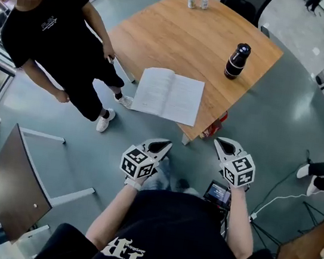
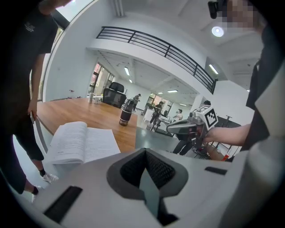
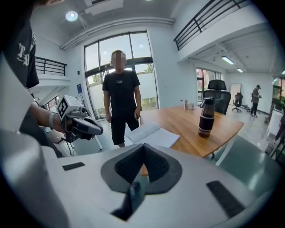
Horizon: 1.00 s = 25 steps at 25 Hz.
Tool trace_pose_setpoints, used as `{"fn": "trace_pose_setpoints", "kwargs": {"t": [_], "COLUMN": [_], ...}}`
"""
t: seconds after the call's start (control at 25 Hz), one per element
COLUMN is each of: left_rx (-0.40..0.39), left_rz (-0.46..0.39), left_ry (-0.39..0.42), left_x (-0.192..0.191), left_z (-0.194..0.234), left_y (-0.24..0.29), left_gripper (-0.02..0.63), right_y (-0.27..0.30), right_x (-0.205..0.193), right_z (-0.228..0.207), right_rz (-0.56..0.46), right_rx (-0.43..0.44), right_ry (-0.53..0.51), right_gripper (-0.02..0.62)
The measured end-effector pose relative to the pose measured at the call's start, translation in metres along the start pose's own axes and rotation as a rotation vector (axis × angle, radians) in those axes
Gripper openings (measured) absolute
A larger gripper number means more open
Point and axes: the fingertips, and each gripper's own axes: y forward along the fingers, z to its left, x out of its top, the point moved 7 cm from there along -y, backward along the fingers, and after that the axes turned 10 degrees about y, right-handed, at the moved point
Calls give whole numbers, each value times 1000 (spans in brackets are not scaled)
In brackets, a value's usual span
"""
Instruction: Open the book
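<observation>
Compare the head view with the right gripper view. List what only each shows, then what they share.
Head view only: a second brown table at lower left, and a small screen below the right hand.
Right gripper view only: tall windows, a ceiling light, a balcony railing.
Both: the open book, black bottle, wooden table, standing person, and left gripper with fingers together.

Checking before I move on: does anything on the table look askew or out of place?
The open book sits crooked at the wooden table's near edge, one corner hanging out over the floor. The black bottle stands upright; nothing looks spilled.
</observation>
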Motion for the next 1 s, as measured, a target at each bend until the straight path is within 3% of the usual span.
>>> {"fn": "trace_pose_setpoints", "kwargs": {"t": [0.24,0.44,0.64,1.0], "left_rx": [39,68,91,103], "left_rz": [9,31,42,-19], "left_ry": [25,42,86,106], "left_x": [-24,-36,-19,-25], "left_z": [-61,-103,-116,-133], "left_y": [-25,-45,-77,-116], "left_gripper": [6,6,7,6], "right_y": [-49,-73,-86,-102], "right_x": [-37,-60,-53,-59], "right_z": [18,33,62,116], "right_rz": [-20,20,8,-53], "right_rx": [10,46,53,76], "right_ry": [-9,-55,-92,-151], "right_gripper": [-15,-15,-15,-15]}}
